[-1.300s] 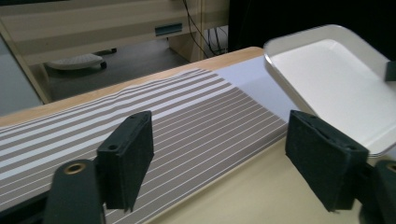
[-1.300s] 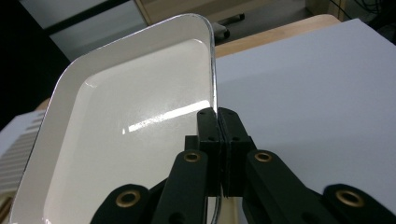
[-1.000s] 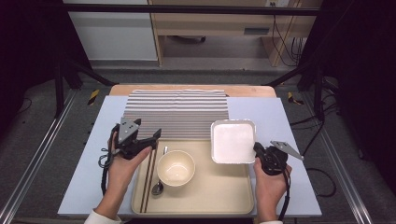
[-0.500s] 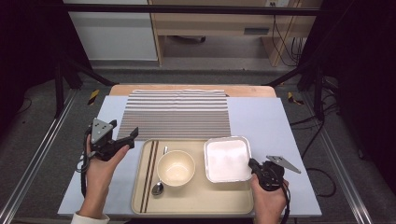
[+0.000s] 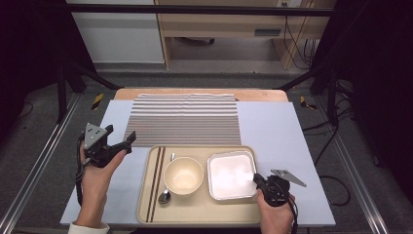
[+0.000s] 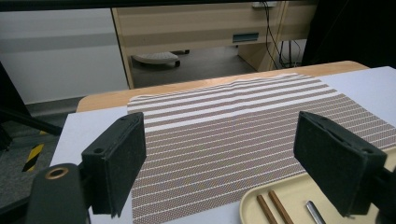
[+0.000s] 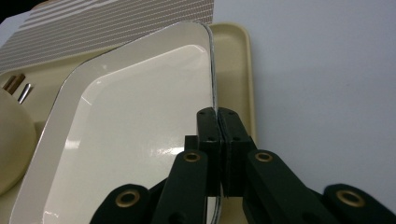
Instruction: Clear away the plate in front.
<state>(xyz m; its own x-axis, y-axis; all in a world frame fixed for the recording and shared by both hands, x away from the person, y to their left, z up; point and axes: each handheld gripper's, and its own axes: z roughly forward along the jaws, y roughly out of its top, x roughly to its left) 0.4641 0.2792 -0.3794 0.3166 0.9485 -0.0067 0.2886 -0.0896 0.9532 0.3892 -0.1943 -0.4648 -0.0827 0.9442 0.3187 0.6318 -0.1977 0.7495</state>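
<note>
A square white plate lies in the right half of the beige tray. My right gripper is shut on the plate's right rim, near its front corner. A cream bowl stands in the tray's middle, with a spoon and brown chopsticks to its left. My left gripper hovers open left of the tray, with nothing between its pads. It faces the striped placemat.
The tray and placemat lie on a pale blue sheet over a wooden table. Black frame legs stand at the back corners, and cables trail on the floor at the right.
The right gripper has drawn the plate toward the person and lower, into the tray's right half. The left gripper has moved left, away from the tray, still open.
</note>
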